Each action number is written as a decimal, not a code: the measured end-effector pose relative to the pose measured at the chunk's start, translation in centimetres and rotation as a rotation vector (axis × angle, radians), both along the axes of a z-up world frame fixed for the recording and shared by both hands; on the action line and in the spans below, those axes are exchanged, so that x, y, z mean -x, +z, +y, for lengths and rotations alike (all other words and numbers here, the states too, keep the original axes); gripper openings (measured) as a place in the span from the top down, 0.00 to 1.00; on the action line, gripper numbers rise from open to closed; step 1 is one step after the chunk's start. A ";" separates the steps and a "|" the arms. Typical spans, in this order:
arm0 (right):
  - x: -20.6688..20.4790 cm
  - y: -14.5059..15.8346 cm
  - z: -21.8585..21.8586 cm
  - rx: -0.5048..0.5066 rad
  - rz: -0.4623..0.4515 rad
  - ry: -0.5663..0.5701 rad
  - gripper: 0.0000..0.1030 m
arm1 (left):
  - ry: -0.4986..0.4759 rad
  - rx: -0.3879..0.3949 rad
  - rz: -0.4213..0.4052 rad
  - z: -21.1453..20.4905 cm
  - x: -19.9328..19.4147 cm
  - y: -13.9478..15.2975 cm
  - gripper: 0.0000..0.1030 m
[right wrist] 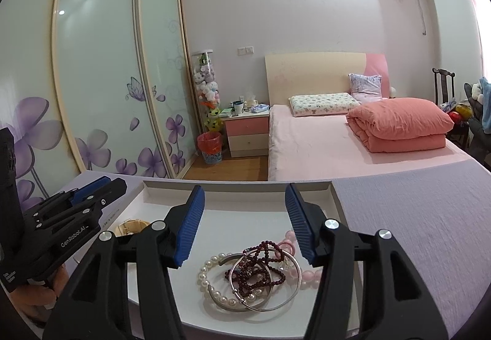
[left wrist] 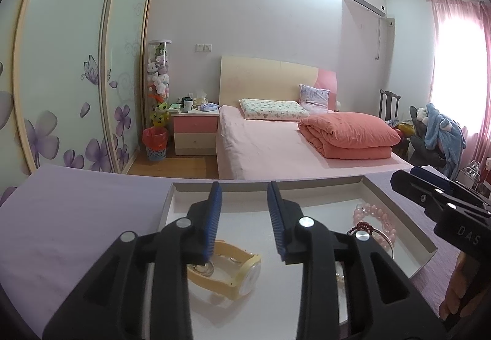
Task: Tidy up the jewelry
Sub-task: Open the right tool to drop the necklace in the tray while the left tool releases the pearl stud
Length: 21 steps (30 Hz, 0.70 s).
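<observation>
Left wrist view: the left gripper (left wrist: pixel 244 218) has its jaws a little way apart and holds nothing; a yellow watch (left wrist: pixel 228 269) lies just below its tips in the white tray (left wrist: pixel 396 205); I think it should go down slowly and pinch the soft rubbery strap, not the round hard face.

Right wrist view: the right gripper (right wrist: pixel 245 225) is open wider and empty; the bracelets (right wrist: pixel 254 275) lie tangled under it; white pearls, dark red beads, shiny metal rings and pink beads, maybe hooked together; lift just one.
</observation>
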State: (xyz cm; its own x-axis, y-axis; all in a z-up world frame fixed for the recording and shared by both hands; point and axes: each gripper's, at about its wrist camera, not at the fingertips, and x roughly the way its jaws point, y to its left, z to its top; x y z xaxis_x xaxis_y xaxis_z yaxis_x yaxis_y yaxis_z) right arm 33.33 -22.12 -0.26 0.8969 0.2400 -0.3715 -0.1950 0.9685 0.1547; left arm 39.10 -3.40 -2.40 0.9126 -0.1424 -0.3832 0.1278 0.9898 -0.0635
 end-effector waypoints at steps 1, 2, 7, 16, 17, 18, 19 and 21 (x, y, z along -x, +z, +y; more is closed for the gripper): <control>0.0 0.0 0.0 0.001 0.001 -0.001 0.46 | 0.000 0.000 0.000 0.0 0.0 0.0 0.69; 0.0 0.0 0.1 0.002 0.001 -0.002 0.46 | 0.000 0.001 0.000 0.0 0.0 0.1 0.69; 0.1 0.0 0.1 0.004 0.002 -0.001 0.46 | -0.001 0.003 0.002 -0.1 -0.2 0.0 0.69; 0.3 0.1 0.0 0.006 0.000 -0.007 0.46 | -0.004 0.001 0.002 0.0 -0.4 0.1 0.65; 0.5 0.2 -0.1 0.006 -0.002 -0.012 0.46 | -0.006 0.002 0.004 0.1 -0.4 0.1 0.65; 0.6 0.3 -0.2 0.004 -0.002 -0.013 0.46 | -0.008 0.005 0.006 0.2 -0.2 0.2 0.65; 1.0 0.5 -0.3 -0.002 -0.003 -0.013 0.46 | -0.010 0.007 0.005 0.2 0.0 0.3 0.65; 1.9 0.7 -0.7 -0.005 -0.004 -0.015 0.45 | -0.014 0.010 -0.007 0.6 0.9 0.8 0.58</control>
State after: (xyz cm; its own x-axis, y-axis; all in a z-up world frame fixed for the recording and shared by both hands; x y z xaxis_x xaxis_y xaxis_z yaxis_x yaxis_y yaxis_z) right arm 31.42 -22.81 0.43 0.9018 0.2280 -0.3672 -0.1808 0.9707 0.1586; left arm 38.24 -2.81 -1.61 0.9131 -0.1594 -0.3754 0.1425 0.9871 -0.0725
